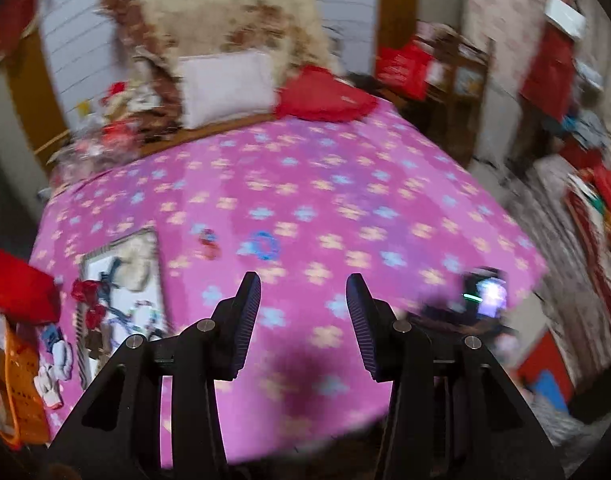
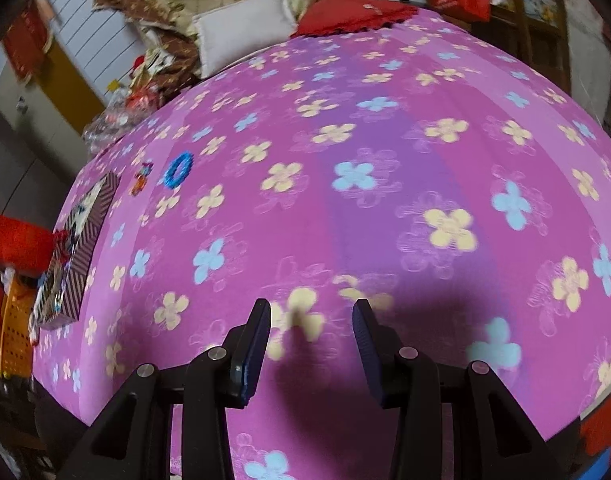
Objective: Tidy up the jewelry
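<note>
both grippers are hanging over a pink flowered bedspread. the left gripper is standing partly open with nothing between its 2 fingers, and the right gripper is doing the same. a blue ring and a small red piece are lying near each other on the spread, just beside an open patterned jewelry box by its left edge.

A: Items on the bed?
B: Open box at left edge; small trinket right of it; ring-shaped bracelet further right. Pillows behind.
</note>
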A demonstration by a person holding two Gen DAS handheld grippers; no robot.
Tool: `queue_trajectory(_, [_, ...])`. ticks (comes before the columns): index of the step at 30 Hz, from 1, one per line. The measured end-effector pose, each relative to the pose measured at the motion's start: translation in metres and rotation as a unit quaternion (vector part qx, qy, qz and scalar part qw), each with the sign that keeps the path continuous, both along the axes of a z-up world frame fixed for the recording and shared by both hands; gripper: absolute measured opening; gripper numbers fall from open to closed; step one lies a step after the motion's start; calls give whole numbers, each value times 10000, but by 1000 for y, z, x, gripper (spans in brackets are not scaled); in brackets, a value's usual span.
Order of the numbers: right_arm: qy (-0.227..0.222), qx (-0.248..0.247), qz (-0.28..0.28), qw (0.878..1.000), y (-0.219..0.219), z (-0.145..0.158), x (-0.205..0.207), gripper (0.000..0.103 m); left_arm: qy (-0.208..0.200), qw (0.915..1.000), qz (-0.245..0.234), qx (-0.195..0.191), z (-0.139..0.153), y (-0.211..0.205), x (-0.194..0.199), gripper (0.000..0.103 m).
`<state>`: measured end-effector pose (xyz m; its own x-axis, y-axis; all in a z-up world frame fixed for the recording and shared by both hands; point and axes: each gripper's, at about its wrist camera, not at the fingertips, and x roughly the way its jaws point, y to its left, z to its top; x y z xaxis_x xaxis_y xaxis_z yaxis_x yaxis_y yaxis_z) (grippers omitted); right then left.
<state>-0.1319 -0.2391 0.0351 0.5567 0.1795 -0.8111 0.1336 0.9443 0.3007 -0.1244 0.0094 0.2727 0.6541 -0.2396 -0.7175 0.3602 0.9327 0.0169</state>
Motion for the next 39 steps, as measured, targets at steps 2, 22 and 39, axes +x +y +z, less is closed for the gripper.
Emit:
queue_trajectory(2, [-7,-57,189,9998,12,-1,6,40,-394,9975,581,-7,-28,34,18,53])
queue_trajectory(22, [-200,-523,1611,9853,161,23,186,40,155,9806,1728,-910,-194,137,131,57])
queue_trajectory(39, [127,-866,2031,9752,278,-10,319,9,796,9705,1736,-1468,-212,173,147,57])
